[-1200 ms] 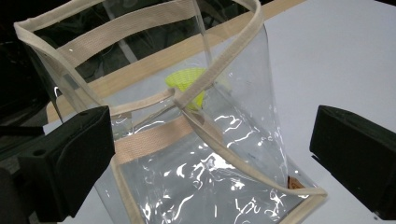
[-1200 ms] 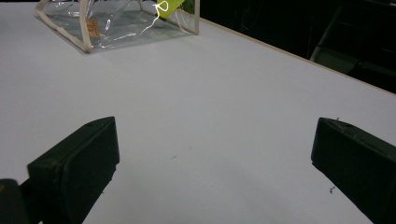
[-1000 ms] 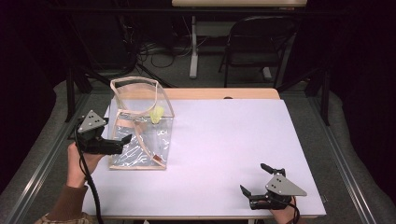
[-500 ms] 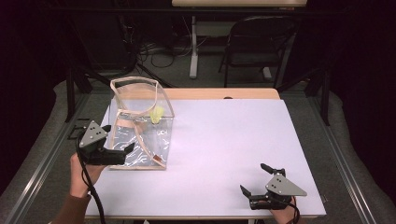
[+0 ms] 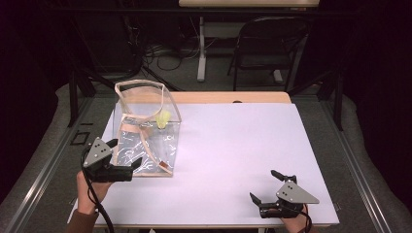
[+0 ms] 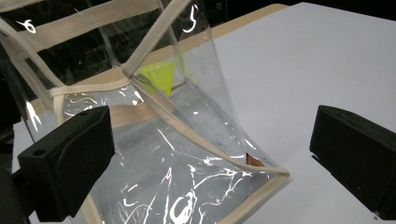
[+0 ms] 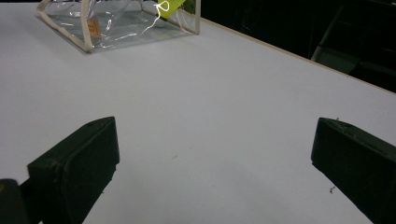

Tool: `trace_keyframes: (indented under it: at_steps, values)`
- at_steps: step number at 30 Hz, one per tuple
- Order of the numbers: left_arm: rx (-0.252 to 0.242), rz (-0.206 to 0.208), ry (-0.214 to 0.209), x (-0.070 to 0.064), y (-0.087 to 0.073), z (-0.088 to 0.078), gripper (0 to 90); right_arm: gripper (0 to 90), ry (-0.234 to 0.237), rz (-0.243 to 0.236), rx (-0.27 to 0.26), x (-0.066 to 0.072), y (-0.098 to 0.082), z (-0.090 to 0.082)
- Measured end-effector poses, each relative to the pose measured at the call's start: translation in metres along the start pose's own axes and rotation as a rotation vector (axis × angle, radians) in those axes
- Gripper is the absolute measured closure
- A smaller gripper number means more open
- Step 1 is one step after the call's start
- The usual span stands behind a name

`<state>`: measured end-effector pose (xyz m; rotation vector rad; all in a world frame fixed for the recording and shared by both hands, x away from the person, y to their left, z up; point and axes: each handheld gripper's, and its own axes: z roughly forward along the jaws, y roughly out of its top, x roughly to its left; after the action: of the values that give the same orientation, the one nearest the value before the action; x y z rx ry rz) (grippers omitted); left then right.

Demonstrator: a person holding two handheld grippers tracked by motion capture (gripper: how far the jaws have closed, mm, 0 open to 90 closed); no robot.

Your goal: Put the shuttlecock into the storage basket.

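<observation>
clear bag (image 5: 145,138), yellow tag (image 6: 159,75) inside

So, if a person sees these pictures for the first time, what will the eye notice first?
Probably the clear plastic bag with beige trim, standing open at the left of the white table, with a yellow-green tag showing through its wall. Next, the left gripper, jaws open at the bag's near left corner. The right gripper rests open at the near right, apart from everything.
</observation>
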<state>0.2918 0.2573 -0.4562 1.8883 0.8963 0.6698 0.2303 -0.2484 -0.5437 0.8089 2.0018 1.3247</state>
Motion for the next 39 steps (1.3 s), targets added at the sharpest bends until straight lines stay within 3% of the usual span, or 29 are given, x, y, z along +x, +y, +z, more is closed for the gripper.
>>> trace_keyframes:
  at_steps: [9,23,39]
  values:
    - [-0.004,0.003,-0.02,-0.01,-0.012,0.004,0.0,0.4,0.001,0.0,0.001,0.0,0.0,0.0]
    - [0.027,-0.034,-0.074,-0.023,-0.04,0.016,0.0,0.4,0.0,-0.001,0.003,0.0,0.0,0.0]
    - [0.034,-0.057,-0.084,-0.033,-0.064,0.021,0.0,0.4,0.001,-0.002,0.004,0.001,0.0,0.0]
